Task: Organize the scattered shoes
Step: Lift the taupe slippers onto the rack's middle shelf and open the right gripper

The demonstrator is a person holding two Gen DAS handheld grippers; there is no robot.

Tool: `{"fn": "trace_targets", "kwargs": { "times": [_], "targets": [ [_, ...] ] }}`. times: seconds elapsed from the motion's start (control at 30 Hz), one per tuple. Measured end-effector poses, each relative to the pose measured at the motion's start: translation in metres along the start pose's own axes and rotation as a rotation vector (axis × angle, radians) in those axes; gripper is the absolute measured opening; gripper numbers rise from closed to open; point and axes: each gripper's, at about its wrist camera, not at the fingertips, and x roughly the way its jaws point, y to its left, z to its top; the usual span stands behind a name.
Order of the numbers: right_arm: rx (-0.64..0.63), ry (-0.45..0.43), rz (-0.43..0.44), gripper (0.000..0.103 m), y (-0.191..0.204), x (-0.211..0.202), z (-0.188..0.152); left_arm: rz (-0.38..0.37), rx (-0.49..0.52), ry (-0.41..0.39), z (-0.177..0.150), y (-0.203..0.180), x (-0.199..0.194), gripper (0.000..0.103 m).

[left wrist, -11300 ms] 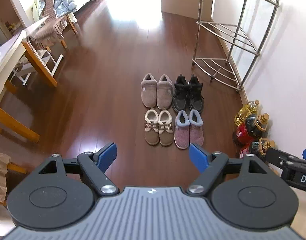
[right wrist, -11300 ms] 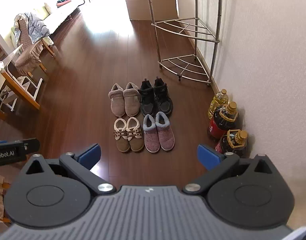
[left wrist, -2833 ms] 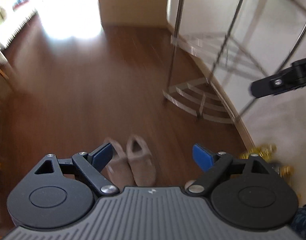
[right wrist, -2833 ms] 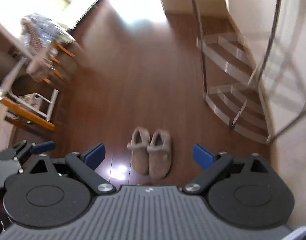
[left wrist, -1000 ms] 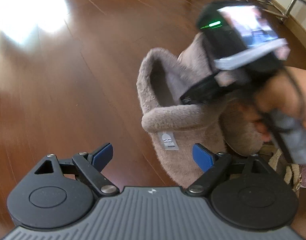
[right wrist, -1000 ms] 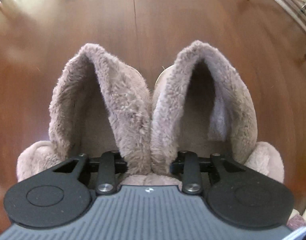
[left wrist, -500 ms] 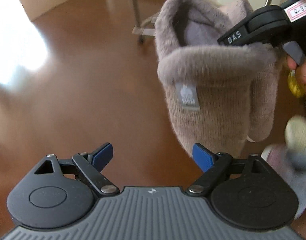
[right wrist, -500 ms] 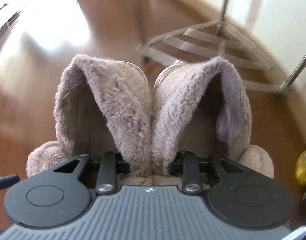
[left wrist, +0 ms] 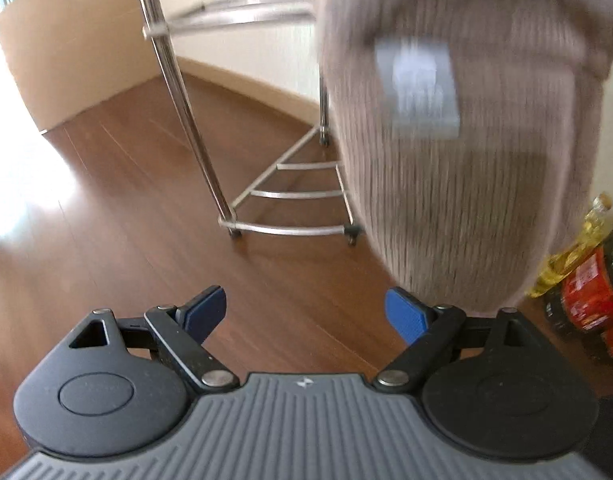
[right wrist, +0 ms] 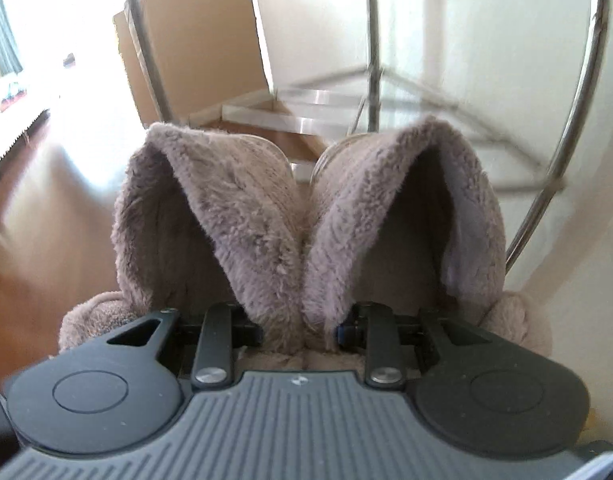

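Note:
My right gripper [right wrist: 300, 330] is shut on the pair of taupe fuzzy slippers [right wrist: 246, 216], pinching their inner collars together and holding them up in the air before the metal shoe rack [right wrist: 372, 92]. In the left wrist view the same slippers [left wrist: 458, 184] hang blurred at the upper right, heel tag toward the camera, above the floor. My left gripper [left wrist: 306, 312] is open and empty, low over the wooden floor, left of and below the slippers. The rack [left wrist: 194, 132] stands ahead of it by the wall.
Oil bottles [left wrist: 586, 256] stand on the floor at the right by the wall. A cardboard box [right wrist: 198, 36] stands behind the rack. Brown wooden floor [left wrist: 106, 200] stretches to the left.
The right gripper has lifted the slippers from the floor higher, toward the rack's shelves. The left gripper has tilted up and stays open.

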Motion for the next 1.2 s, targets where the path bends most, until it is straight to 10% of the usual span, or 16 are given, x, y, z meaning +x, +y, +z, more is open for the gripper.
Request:
{"fn": "trace_targets", "kwargs": {
  "times": [0.33,0.63,0.7,0.77,0.93,1.03,1.2],
  "targets": [
    [0.228,-0.020,-0.030,0.027,-0.010,0.019,0.161,0.027,-0.024,-0.122,0.076,-0.008,-0.041,0.089],
    [0.138,0.077,-0.131,0.039,-0.019,0.157,0.231,0.036,0.000,-0.107,0.115,-0.031,-0.029,0.089],
    [0.164,0.017,-0.123,0.048,-0.027,0.146,0.232,0.034,0.025,-0.099,0.116,-0.031,-0.026,0.089],
    [0.097,-0.109,-0.145,0.100,-0.029,0.116,0.222,0.038,0.051,-0.092,0.116,-0.027,-0.016,0.089],
    [-0.045,-0.209,-0.196,0.076,-0.028,0.056,0.157,0.064,0.125,-0.091,0.117,-0.038,0.006,0.088],
    [-0.025,-0.126,-0.133,0.046,-0.033,0.022,0.095,0.060,0.187,-0.071,0.114,-0.045,0.013,0.084],
    [-0.015,0.154,-0.073,0.028,-0.030,0.036,0.024,0.019,0.327,-0.063,0.122,-0.059,0.028,0.080]
  ]
}}
